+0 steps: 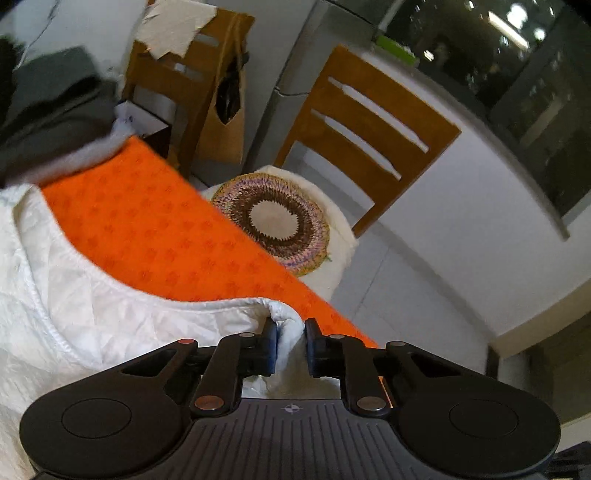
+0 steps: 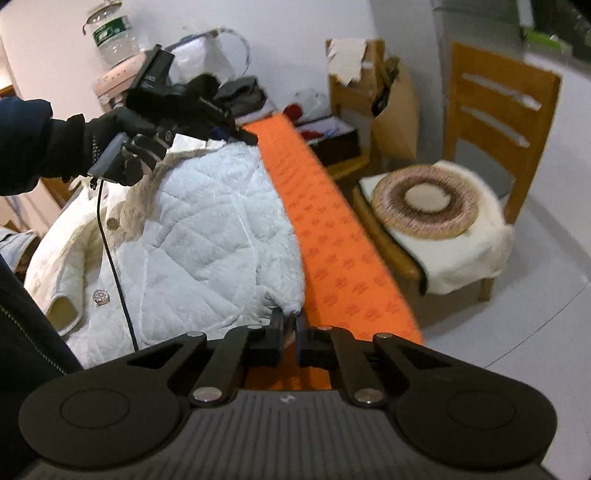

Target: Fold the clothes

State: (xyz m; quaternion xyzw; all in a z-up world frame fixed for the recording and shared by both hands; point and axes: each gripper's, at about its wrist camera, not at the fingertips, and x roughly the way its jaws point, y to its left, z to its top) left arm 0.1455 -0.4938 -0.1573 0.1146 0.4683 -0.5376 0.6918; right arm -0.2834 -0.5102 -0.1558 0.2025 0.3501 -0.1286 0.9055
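A white quilted jacket [image 2: 207, 221] lies on the table's orange cloth [image 2: 332, 236], its right side folded over so the lining faces up. My right gripper [image 2: 290, 325] is shut on the jacket's near right corner. My left gripper [image 1: 290, 332] is closed on a fold of the jacket's edge [image 1: 288, 332] near the table's right side. The left gripper also shows in the right wrist view [image 2: 243, 136], held by a gloved hand at the jacket's far end. The jacket [image 1: 92, 295] fills the lower left of the left wrist view.
A wooden chair [image 2: 498, 122] with a woven round cushion [image 2: 424, 201] stands right of the table. A second chair with a brown paper bag [image 2: 391, 110] stands behind. Dark clothes [image 1: 48, 110], a water bottle [image 2: 110, 33] and boxes sit at the table's far end.
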